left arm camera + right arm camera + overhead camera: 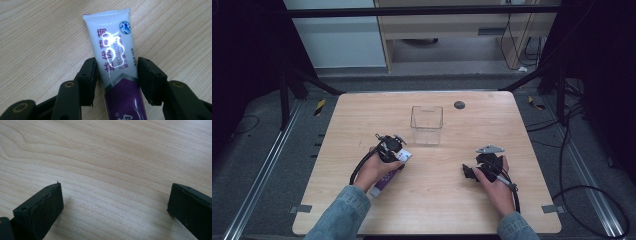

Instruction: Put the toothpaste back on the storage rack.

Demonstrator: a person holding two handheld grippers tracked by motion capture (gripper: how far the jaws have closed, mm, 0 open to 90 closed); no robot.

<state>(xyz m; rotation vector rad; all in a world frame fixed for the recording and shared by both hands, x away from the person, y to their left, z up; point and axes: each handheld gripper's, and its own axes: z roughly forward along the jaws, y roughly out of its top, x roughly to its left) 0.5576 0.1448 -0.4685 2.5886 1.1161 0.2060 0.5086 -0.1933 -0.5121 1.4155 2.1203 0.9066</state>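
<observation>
A white and purple toothpaste tube [113,50] lies flat on the wooden table [447,200], its crimped white end pointing away from me. My left gripper [117,67] straddles the tube's middle, one black jaw against each long edge. From above, the left gripper [393,151] sits over the tube [384,182] at the table's left centre, and the person's hand covers part of the tube. My right gripper [477,167] rests at the right, held open. Only bare wood lies between the wide-apart jaws of the right gripper [115,195].
A clear plastic box [427,125] stands open-topped behind the centre of the table, just beyond the left gripper. A small dark round disc [459,105] sits near the far edge. Cables trail from both grippers toward the near edge.
</observation>
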